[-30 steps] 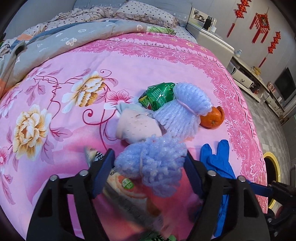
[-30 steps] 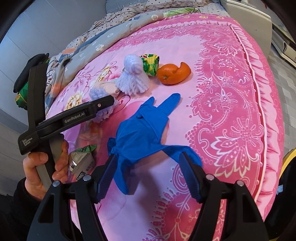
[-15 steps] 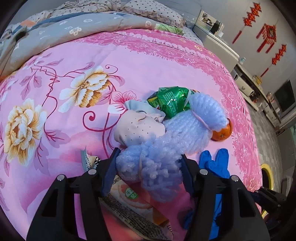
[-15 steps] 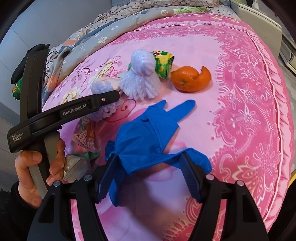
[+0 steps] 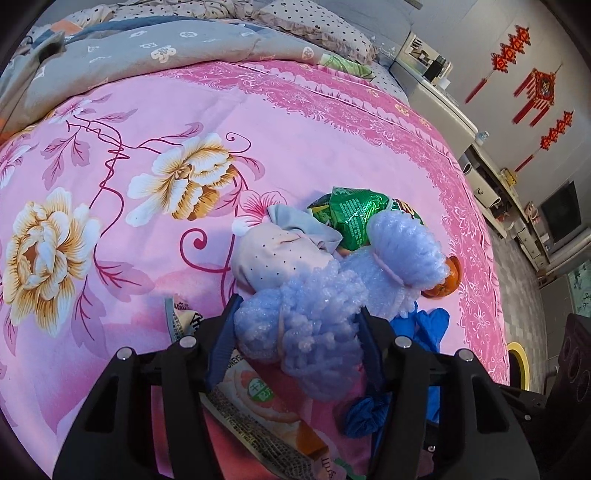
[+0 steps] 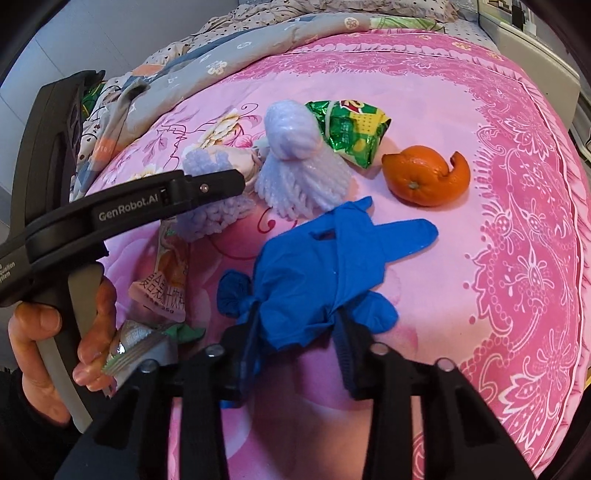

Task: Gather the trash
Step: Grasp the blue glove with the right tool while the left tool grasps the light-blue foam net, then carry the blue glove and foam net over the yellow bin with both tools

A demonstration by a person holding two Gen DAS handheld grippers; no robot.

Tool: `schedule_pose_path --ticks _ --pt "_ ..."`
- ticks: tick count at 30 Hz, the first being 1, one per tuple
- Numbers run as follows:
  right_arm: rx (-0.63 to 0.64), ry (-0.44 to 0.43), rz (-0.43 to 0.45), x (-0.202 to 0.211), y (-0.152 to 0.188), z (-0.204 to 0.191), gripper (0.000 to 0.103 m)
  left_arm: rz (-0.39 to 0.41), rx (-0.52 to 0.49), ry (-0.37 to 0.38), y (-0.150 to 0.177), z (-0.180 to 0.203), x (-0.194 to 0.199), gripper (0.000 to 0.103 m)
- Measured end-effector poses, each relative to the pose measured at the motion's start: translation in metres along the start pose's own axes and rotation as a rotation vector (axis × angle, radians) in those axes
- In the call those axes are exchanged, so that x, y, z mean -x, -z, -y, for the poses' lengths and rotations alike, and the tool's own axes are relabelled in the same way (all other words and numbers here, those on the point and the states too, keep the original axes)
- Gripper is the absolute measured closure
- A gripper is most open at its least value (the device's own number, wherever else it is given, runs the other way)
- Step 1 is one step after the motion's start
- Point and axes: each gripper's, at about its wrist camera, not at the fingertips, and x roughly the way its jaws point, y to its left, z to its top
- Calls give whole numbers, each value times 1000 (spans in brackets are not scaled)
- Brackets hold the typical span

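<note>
Glove (image 6: 325,273) lies flat, fingers pointing toward orange peel (image 6: 424,181).

Home bedroom: bed with pink floral quilt (image 5: 295,122), pillow (image 5: 314,33), red wall ornaments (image 5: 539,88).

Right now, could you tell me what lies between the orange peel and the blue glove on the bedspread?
Nothing: the right wrist view shows only bare pink bedspread between the orange peel and the blue glove. The two lie apart.
</note>
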Motion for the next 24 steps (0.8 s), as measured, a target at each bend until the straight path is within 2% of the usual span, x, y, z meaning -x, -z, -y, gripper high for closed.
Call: schedule_pose_path --ticks 3,8,24 --pt "2 -6 13 3 1 0 85 6 11 10 0 -1 3 49" --pt "26 24 62 16 4 0 90 26 23 16 0 -3 10 50" --pt "-37 59 178 93 28 36 91 142 -19 18 10 18 69 50"
